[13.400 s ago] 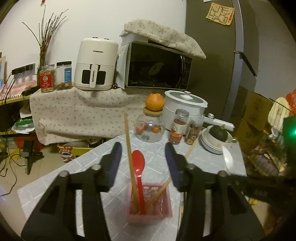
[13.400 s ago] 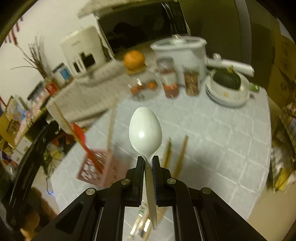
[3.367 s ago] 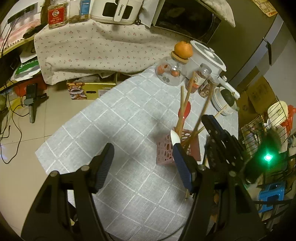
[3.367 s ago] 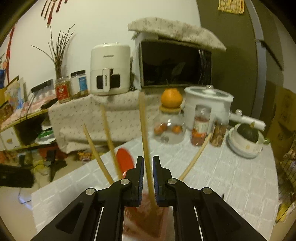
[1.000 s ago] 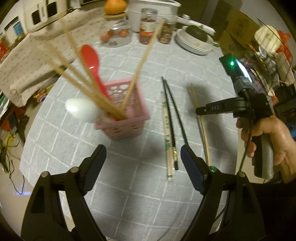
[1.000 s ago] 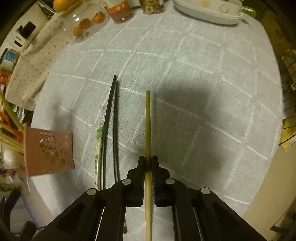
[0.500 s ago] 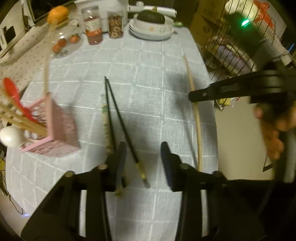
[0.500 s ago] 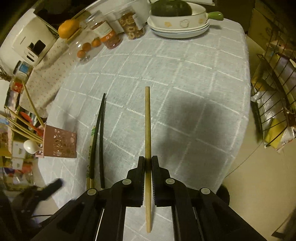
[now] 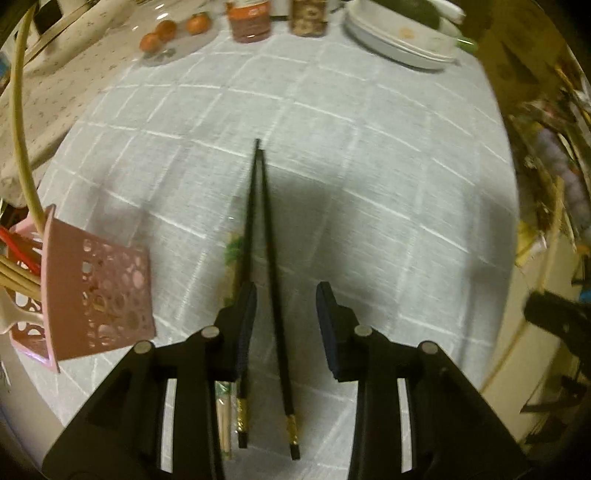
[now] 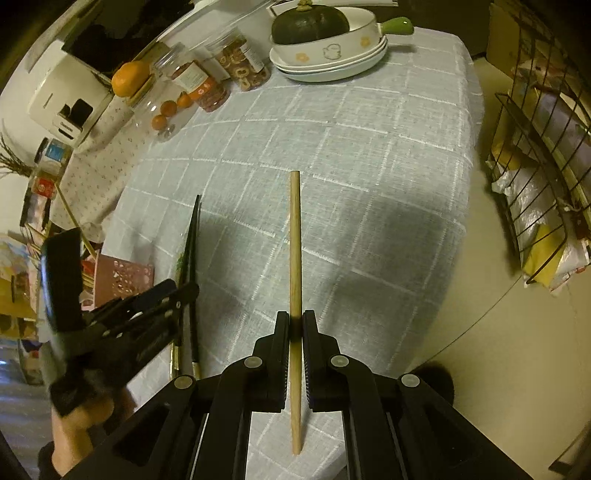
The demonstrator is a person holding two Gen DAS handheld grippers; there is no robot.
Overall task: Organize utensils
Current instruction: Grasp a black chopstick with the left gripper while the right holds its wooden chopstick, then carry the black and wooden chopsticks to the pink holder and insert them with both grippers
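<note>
Two black chopsticks (image 9: 264, 206) lie side by side on the grey checked tablecloth (image 9: 369, 177). My left gripper (image 9: 287, 295) hangs just above their thick ends, half open. One stick runs between its fingers and the other passes under the left finger (image 9: 245, 314); the pads do not press on either. A paper-wrapped pair (image 9: 231, 258) lies just to the left. The pink basket (image 9: 99, 291) holds wooden chopsticks, a red spoon and a white spoon. My right gripper (image 10: 294, 325) is shut on a wooden chopstick (image 10: 294, 240), held above the cloth.
At the far end stand stacked plates with a dark squash (image 10: 310, 22), spice jars (image 10: 199, 85) and a glass jar topped by an orange (image 10: 131, 83). A wire rack (image 10: 535, 147) stands on the floor past the table's right edge. A hand (image 10: 77, 421) holds the left tool.
My left gripper narrowed its jaws, swung right away from the basket and sank over the black chopsticks. My right gripper lifted the wooden chopstick off the cloth and drew back.
</note>
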